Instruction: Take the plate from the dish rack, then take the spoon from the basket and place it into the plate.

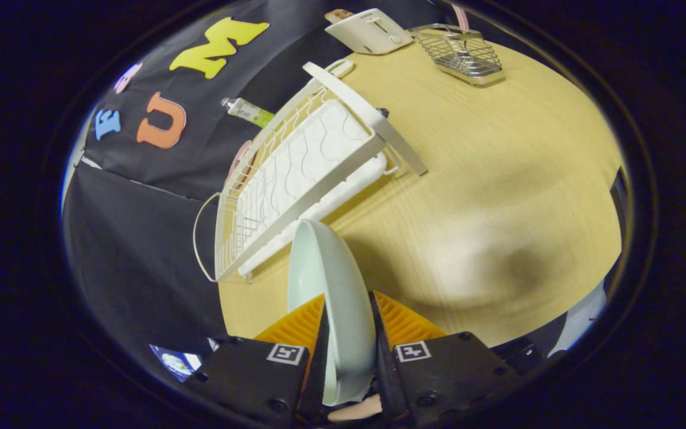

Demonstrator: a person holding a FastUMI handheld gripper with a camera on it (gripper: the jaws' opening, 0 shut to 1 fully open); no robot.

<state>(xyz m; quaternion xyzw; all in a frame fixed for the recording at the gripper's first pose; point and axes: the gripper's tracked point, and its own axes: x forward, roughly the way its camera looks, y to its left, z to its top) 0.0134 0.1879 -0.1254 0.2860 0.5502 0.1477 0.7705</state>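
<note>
Plate (331, 292) is clamped on edge between my two fingers (295, 325); gripper (348, 316) closed down to the plate's thickness, rim standing up ahead of the fingertips, off the desk (498, 196). Dish rack (295, 179) sits just beyond the plate along the desk's wall-side edge, tilted in this view, its slots appear vacant. Judgement: plate is out of the rack; step in hand is setting it down. To do it well: carry it over the bare wood on the side away from the rack, rotate flat before lowering, let the base touch first, release only once it rests level, so it neither rolls nor chips. Leave room around it for the spoon approach. Wire basket (465, 53) stands at the far edge, next to a toaster (370, 31); a pink handle shows in it, presumably the spoon. Surface: pale wood grain, matte, motion-blurred. A tube (248, 111) lies behind the rack against the black cloth wall (134, 250).
</note>
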